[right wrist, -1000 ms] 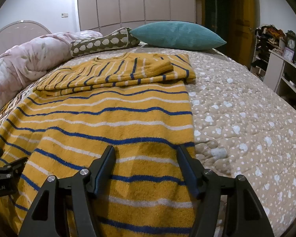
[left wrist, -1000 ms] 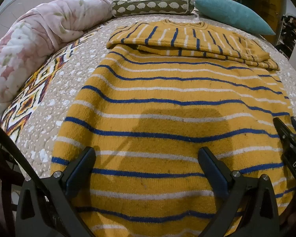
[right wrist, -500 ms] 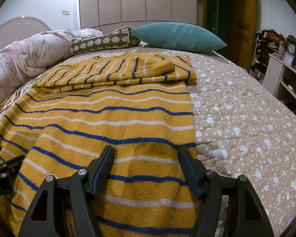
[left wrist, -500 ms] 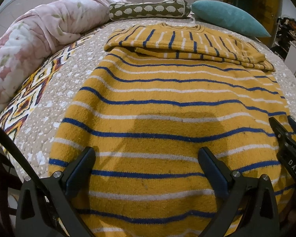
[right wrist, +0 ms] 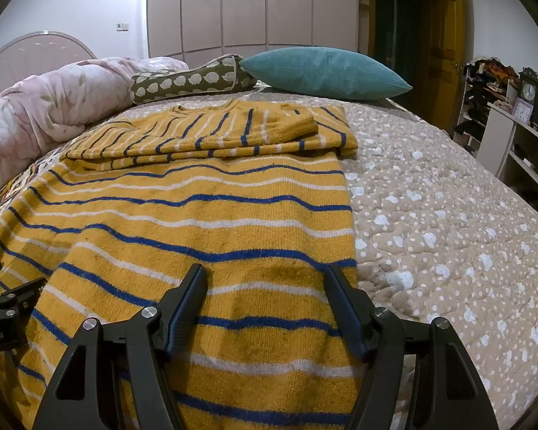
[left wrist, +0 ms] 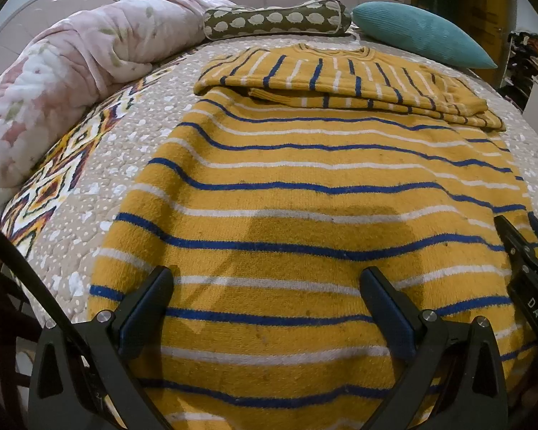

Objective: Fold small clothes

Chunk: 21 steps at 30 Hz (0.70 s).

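A yellow sweater (left wrist: pixel 305 186) (right wrist: pixel 204 222) with blue and white stripes lies flat on the bed, its sleeves folded across the chest at the far end (left wrist: pixel 340 82) (right wrist: pixel 211 132). My left gripper (left wrist: pixel 265 286) hangs open over the sweater's near left part, with only flat knit between its fingers. My right gripper (right wrist: pixel 265 283) is open over the near right part, close to the sweater's right edge. Neither pinches the cloth. The right gripper's tip (left wrist: pixel 527 268) shows at the right edge of the left wrist view, and the left gripper's tip (right wrist: pixel 7 301) at the left edge of the right wrist view.
The sweater rests on a beige dotted quilt (right wrist: pixel 448 236) (left wrist: pixel 100 179). A rolled pink floral blanket (left wrist: pixel 53 89) lies at the left, a brown patterned bolster (left wrist: pixel 276 18) and a teal pillow (right wrist: pixel 322 71) at the head. White shelves (right wrist: pixel 513 136) stand to the right.
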Tool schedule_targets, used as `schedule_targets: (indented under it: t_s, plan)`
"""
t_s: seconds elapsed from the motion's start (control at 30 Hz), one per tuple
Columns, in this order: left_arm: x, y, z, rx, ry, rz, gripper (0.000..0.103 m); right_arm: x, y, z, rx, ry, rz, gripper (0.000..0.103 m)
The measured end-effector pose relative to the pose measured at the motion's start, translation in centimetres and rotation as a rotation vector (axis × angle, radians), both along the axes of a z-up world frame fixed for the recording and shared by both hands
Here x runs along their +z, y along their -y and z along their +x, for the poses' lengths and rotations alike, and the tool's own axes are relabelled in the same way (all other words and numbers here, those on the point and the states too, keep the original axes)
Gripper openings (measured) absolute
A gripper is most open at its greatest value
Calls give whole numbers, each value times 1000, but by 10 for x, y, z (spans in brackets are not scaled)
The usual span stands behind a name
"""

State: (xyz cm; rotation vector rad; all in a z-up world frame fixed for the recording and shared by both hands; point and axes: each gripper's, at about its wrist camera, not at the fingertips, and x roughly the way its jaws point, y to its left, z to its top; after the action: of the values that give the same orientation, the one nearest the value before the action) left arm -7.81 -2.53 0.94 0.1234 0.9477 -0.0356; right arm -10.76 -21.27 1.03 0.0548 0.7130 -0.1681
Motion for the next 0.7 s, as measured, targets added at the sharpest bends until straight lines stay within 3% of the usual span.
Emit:
schedule_targets:
  t_s: [0.43, 0.5, 0.57, 0.63, 0.7]
  plan:
    - [3, -2, -1, -32, -8, 2, 103, 1, -1, -1, 2, 7, 1, 72]
    - [12, -7, 0, -67, -50, -45, 97, 1, -1, -1, 4, 2, 1, 72]
    - [25, -20, -2, -83, -68, -125, 84, 3, 1, 1, 16, -15, 12, 72]
    - [44, -45, -9, -84, -48, -209, 84, 11, 7, 2, 50, -43, 66, 72]
    - [56, -68, -14, -55, -7, -217, 84, 28, 21, -9, 92, -8, 185, 72]
